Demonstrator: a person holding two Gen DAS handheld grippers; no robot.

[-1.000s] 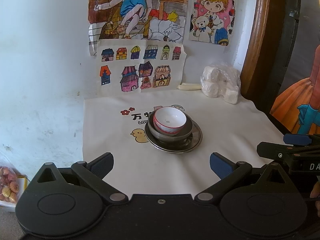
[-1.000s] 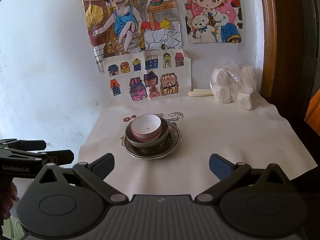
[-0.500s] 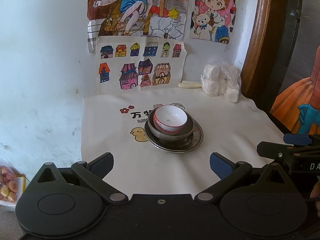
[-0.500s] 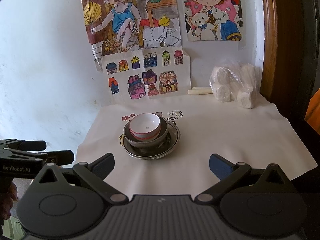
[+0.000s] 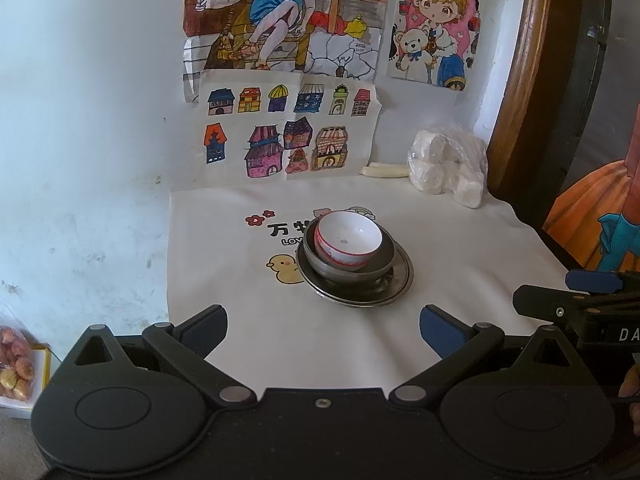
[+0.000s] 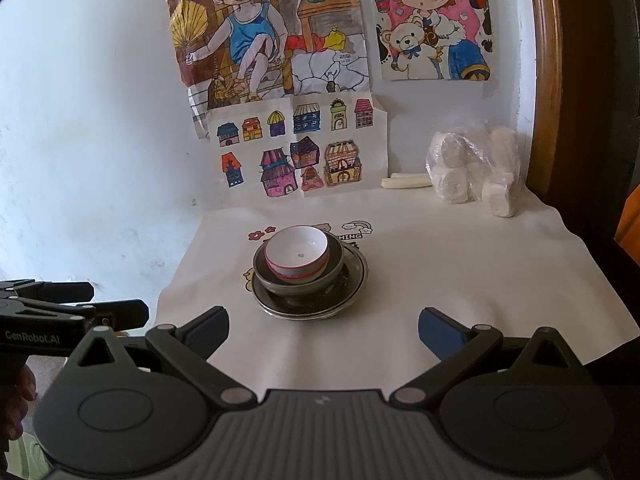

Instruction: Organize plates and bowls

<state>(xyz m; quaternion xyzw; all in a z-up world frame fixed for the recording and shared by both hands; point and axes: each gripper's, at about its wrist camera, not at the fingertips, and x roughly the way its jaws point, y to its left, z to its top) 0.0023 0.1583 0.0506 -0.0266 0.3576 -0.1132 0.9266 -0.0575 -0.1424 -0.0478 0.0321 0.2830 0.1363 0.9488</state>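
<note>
Centrally on the cream tablecloth (image 5: 224, 240) stands a stack: a white bowl (image 5: 347, 240) with a red rim band, nested in a grey metal bowl (image 6: 298, 274), on a steel plate (image 5: 394, 280). Print beside it reads "LOV" and "THING", partly hidden. "GenRobot.AI" marks the left gripper (image 5: 323, 320). It and the right gripper (image 6: 323, 322) hover short of the stack, jaws spread wide, holding nothing.

Left gripper (image 5: 323, 330), right gripper (image 6: 323, 332): jaws spread.
</note>
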